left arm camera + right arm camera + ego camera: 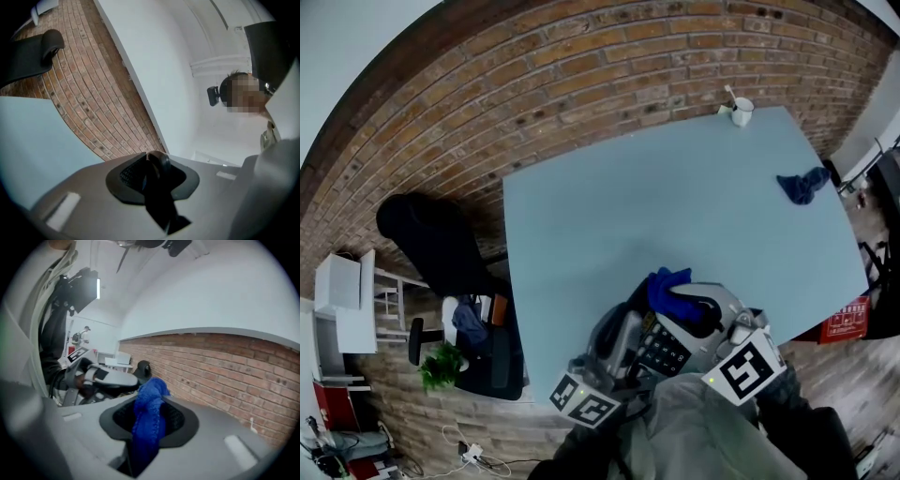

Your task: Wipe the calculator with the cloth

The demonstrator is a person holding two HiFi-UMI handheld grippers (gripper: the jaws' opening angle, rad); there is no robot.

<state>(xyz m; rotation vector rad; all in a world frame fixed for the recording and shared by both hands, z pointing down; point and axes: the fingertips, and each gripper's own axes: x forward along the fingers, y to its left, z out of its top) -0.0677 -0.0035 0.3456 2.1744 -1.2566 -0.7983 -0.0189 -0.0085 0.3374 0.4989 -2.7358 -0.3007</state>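
Wiping looks under way: the left gripper (157,161) pinches the calculator (662,349) above the table's (675,187) near edge, and the right gripper (151,392) clamps the cloth (146,427) — next, I'd judge, a drag across the keys.

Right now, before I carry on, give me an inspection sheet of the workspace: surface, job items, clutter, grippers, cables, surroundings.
Surface: light blue table, no spills seen.
Job's things: calculator held up by the table's near edge; blue cloth bunched at its far end, contact cannot be told.
Clutter: second cloth, darker blue, near the right edge; white mug at the far edge.
Grippers: left gripper shut on the calculator's edge; right gripper shut on the blue cloth.
Cables: white leads on the floor, lower left.
Surroundings: brick wall, black chair, potted plant.
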